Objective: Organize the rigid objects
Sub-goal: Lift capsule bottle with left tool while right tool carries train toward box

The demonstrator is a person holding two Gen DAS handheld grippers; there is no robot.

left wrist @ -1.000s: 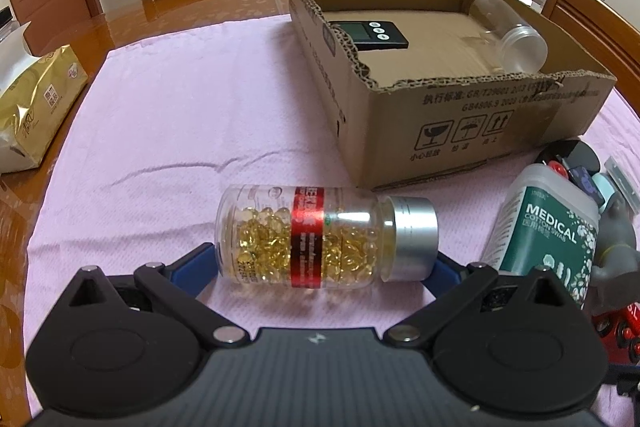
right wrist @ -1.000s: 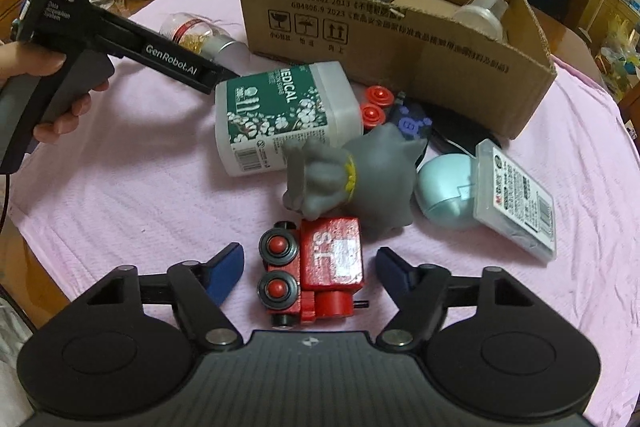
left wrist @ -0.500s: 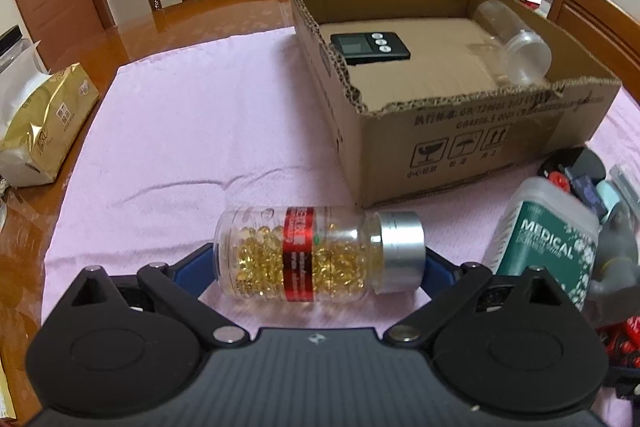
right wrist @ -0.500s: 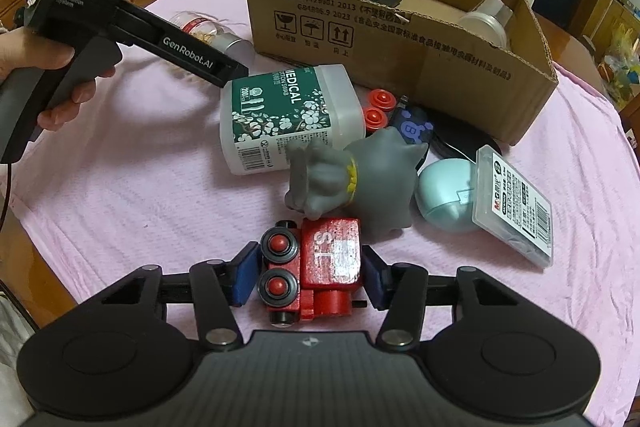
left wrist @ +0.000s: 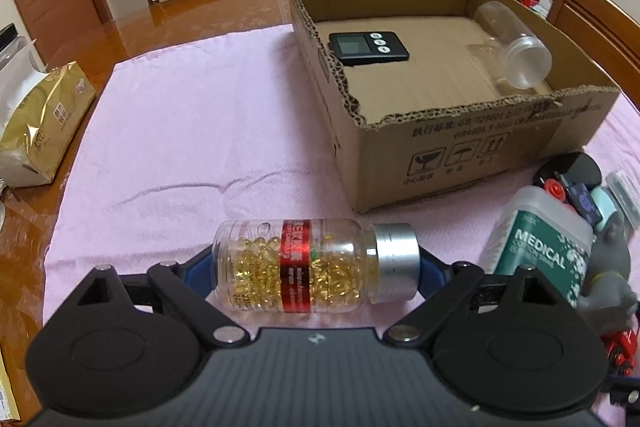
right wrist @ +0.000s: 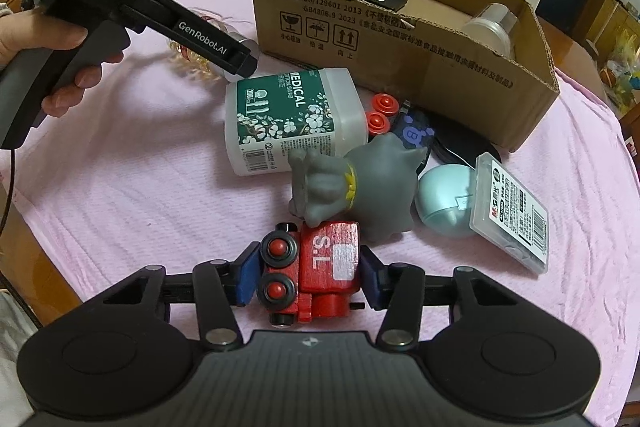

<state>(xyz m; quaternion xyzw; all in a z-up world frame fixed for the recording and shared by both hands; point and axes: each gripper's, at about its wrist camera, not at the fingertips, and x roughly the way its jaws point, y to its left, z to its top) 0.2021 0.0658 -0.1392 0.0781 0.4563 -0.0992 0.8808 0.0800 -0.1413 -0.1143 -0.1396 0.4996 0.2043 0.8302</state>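
Note:
A clear capsule bottle [left wrist: 304, 263] with a red label and a silver cap lies on its side on the pink cloth [left wrist: 200, 131]. My left gripper [left wrist: 316, 267] spans it lengthwise, jaws closing, one blue pad at the base and one at the cap. In the right wrist view my right gripper [right wrist: 310, 279] is shut on a red toy train [right wrist: 316, 267], whose black wheels face the left pad. The left gripper's snout [right wrist: 240, 59], held by a hand [right wrist: 44, 35], points down at the partly hidden bottle [right wrist: 192, 55].
An open cardboard box [left wrist: 460, 155] holds a black timer [left wrist: 368, 45] and a clear jar [left wrist: 516, 47]. Beside the train lie a grey cat figure [right wrist: 360, 183], a medical swab tub [right wrist: 288, 119], a teal egg [right wrist: 444, 203] and a clear case [right wrist: 508, 215]. A gold packet [left wrist: 40, 119] sits left.
My right gripper's pads closed from well apart onto the sides of the red train. My left gripper's fingers drew in around the capsule bottle, which now sits lower and nearer in its view.

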